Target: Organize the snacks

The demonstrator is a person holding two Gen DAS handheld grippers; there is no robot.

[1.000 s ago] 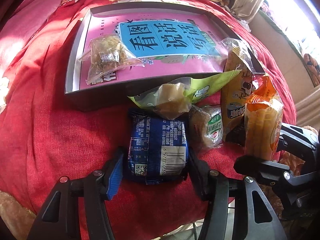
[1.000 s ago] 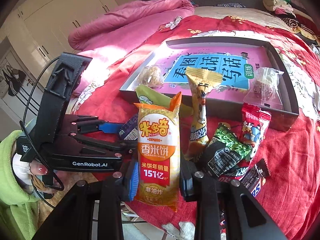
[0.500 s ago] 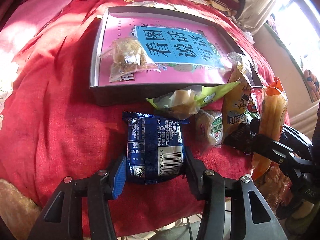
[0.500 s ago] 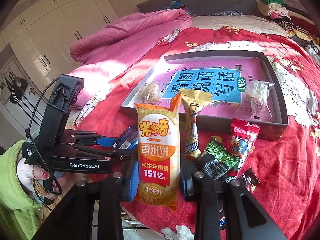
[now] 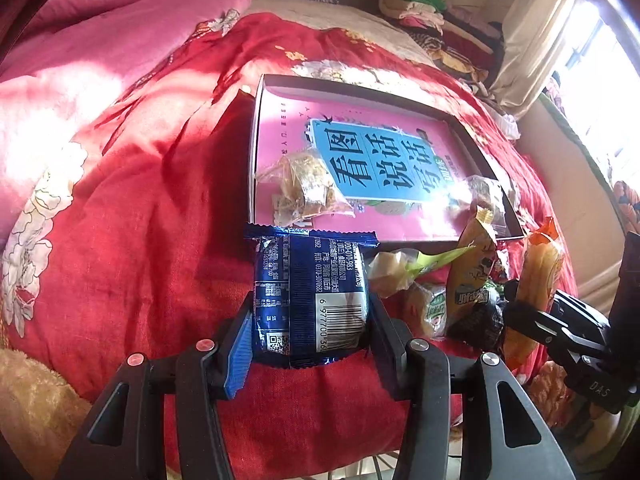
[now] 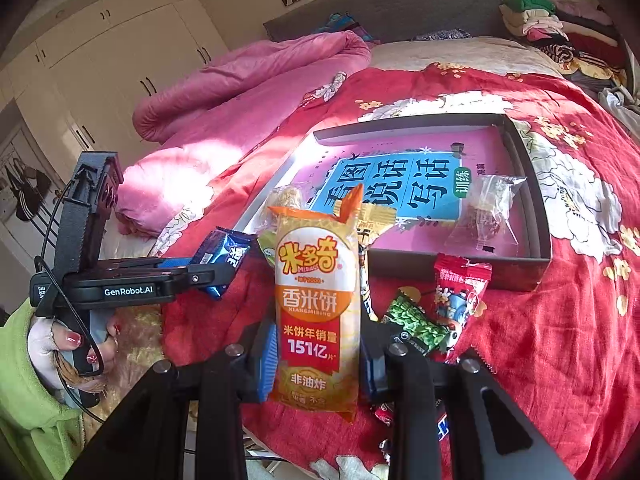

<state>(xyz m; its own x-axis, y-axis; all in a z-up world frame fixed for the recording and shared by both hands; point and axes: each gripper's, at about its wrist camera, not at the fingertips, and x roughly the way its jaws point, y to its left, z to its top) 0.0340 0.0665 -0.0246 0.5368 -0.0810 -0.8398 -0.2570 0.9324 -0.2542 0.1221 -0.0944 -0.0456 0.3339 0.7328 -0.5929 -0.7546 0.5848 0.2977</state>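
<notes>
Snacks mid-transfer: left hand-held gripper [image 5: 310, 336] clamps the blue packet [image 5: 310, 300], right hand-held gripper [image 6: 318, 364] clamps the orange rice-cracker pack [image 6: 316, 308], both above the bed; next, carry over the tray [image 6: 536, 208] and release.

My left wrist view looks steeply down along its tool [image 5: 310, 344], close over the bed [image 5: 152, 216]. My right wrist view sits just beside it, tilted less, facing the headboard [image 6: 384, 4]. Both share the tray [image 5: 486, 162] [image 6: 532, 184], the red quilt and each other's tool [image 5: 516, 314] [image 6: 224, 270].
</notes>
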